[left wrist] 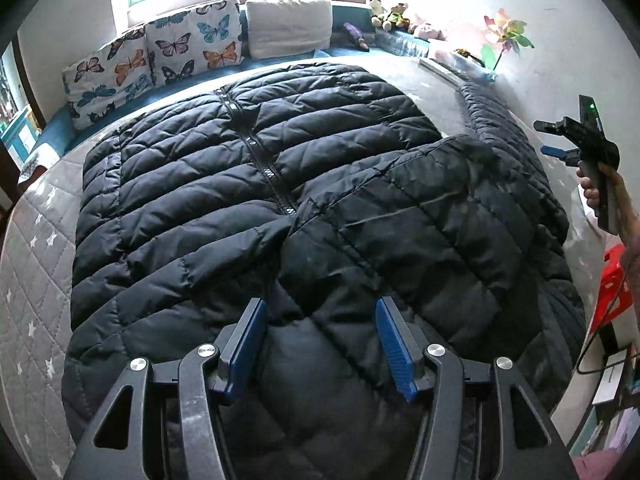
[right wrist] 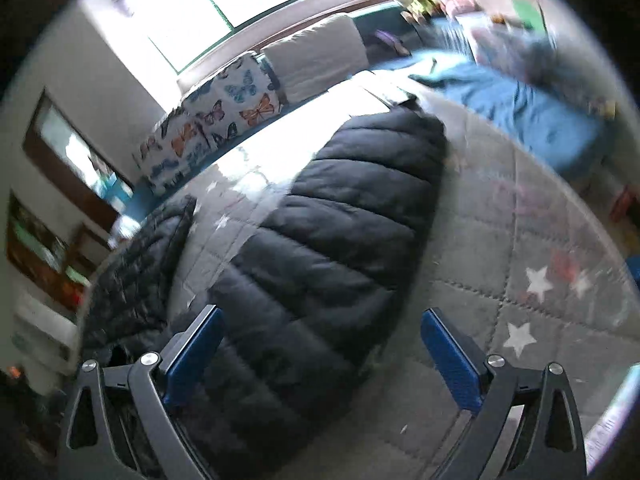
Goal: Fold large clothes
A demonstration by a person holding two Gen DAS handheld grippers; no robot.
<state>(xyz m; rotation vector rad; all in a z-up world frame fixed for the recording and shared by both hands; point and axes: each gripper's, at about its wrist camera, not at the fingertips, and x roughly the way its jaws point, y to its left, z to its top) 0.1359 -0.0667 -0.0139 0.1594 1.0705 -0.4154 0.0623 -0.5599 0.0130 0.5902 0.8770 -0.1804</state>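
Observation:
A large black quilted puffer jacket (left wrist: 256,184) lies spread on a grey star-patterned bed cover (left wrist: 36,264), zipper up the middle. One sleeve is folded across its front and the other sleeve (left wrist: 508,132) stretches out on the right. My left gripper (left wrist: 320,312) is open just above the jacket's near part, holding nothing. My right gripper (right wrist: 320,328) is open above the outstretched black sleeve (right wrist: 332,236), holding nothing. In the left wrist view the right gripper (left wrist: 554,140) is held in a hand at the right edge.
Butterfly-print cushions (left wrist: 160,60) and a white pillow (left wrist: 288,26) line the window side. Soft toys (left wrist: 392,14) and a paper pinwheel (left wrist: 506,34) stand at the back right. A blue cloth (right wrist: 520,100) lies beyond the sleeve. A red stool (left wrist: 612,284) stands beside the bed.

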